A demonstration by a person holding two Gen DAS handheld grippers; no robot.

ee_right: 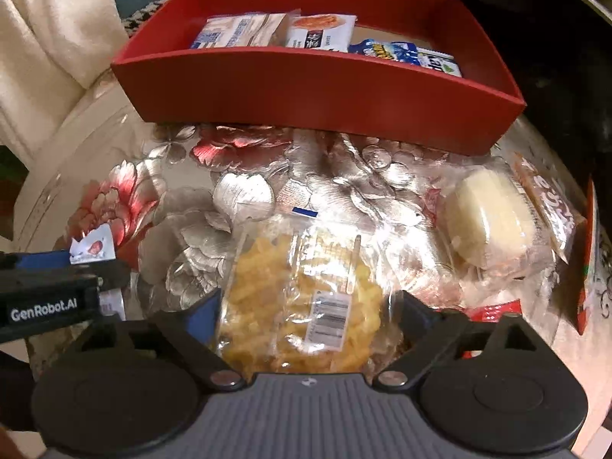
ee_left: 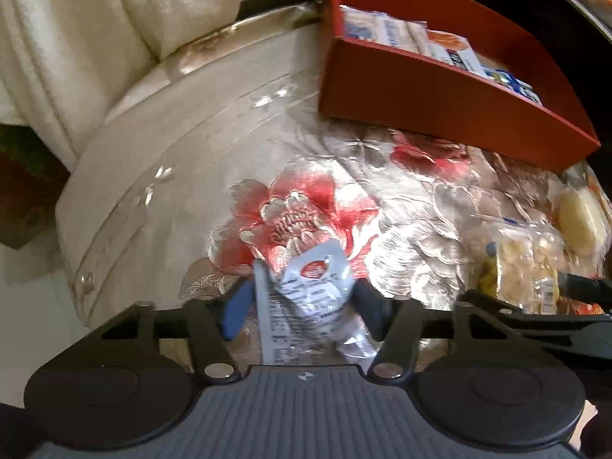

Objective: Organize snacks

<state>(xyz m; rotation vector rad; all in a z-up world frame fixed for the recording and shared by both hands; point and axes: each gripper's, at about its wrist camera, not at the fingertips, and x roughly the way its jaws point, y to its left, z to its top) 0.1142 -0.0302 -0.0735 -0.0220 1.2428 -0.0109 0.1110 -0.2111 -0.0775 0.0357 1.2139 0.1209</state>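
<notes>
Several wrapped snacks packed inside one red box (ee_right: 313, 88), standing on the counter (ee_right: 267, 187) ahead of both hand-held grippers: pale blue-and-white packets toward its left end, an orange-and-white packet (ee_right: 321, 32) in the middle, blue packets (ee_right: 386, 51) toward its right end. Box walls upright, top uncovered, far corner cut off by the picture edge in the left wrist view. Left hand-held gripper (ee_left: 302, 298) tipped steeply down toward the flowered counter cover, blue pads narrow and pressed on a crumpled white sachet (ee_left: 306, 287) with a red round mark, the sachet sticking up and forward out of the grip. Right hand-held gripper (ee_right: 306, 317) likewise angled steeply down, set fairly wide, its pads against both sides of a clear bag of yellow snack pieces (ee_right: 302, 290) lying on the counter just ahead; barcode label facing up. Beyond and to the right of that bag, a round pale cake in clear wrap (ee_right: 493, 222), with an orange-brown packet (ee_right: 550, 206) just past it and a red-and-white wrapper (ee_right: 493, 311) close beside the right finger. Left hand-held gripper's body visible at the far left of the right wrist view, near the right one but apart from it.
</notes>
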